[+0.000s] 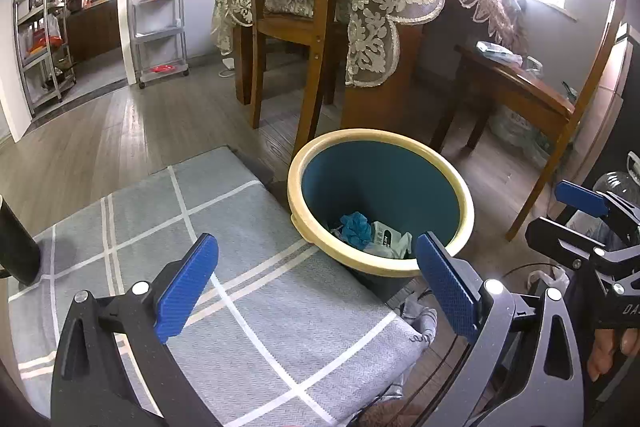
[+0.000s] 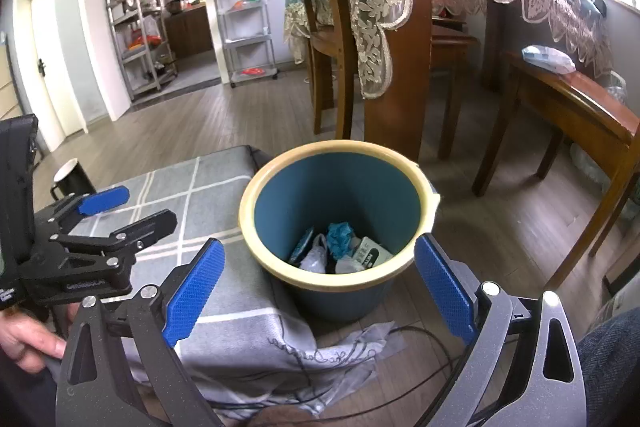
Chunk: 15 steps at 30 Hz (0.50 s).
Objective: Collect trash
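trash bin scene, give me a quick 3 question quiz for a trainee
1. True or false: the left gripper is clamped on a piece of trash.
2. Multiple choice: the trash bin stands A) on the grey checked cloth, B) on the wooden floor beside that cloth, C) on the wooden bench.
3. Fill in: the crumpled item lying inside the bin among the white wrappers is ____ in colour.

Key:
1. False; its jaws are wide apart with nothing between them, as are those of the right gripper.
2. B
3. Blue
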Motion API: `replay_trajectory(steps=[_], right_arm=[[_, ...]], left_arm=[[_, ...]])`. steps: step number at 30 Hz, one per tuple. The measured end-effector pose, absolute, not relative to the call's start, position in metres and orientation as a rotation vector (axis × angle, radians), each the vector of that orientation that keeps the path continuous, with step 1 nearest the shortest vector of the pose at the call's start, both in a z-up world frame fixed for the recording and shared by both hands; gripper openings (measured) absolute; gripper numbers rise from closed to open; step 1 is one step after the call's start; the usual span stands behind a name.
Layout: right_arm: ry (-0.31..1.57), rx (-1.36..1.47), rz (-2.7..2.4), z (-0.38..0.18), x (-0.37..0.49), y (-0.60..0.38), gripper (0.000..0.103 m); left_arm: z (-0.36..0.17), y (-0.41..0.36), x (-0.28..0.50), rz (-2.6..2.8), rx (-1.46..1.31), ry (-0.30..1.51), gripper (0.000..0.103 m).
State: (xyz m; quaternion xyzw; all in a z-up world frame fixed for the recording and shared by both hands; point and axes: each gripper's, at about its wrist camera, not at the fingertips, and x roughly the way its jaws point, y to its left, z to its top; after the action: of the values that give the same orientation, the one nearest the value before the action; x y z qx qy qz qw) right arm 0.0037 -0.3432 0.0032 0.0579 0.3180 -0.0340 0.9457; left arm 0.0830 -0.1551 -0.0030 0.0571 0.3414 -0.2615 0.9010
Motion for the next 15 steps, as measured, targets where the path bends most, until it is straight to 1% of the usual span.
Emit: replay_trajectory(steps=[15], right_arm=[[0.648,0.119,-0.07,0.0035,0.0035,-0.3433,0.095]], left_arm=[[-0.0047,-0.1581,0.0818,-0.572,0.116,0.708,0.097]])
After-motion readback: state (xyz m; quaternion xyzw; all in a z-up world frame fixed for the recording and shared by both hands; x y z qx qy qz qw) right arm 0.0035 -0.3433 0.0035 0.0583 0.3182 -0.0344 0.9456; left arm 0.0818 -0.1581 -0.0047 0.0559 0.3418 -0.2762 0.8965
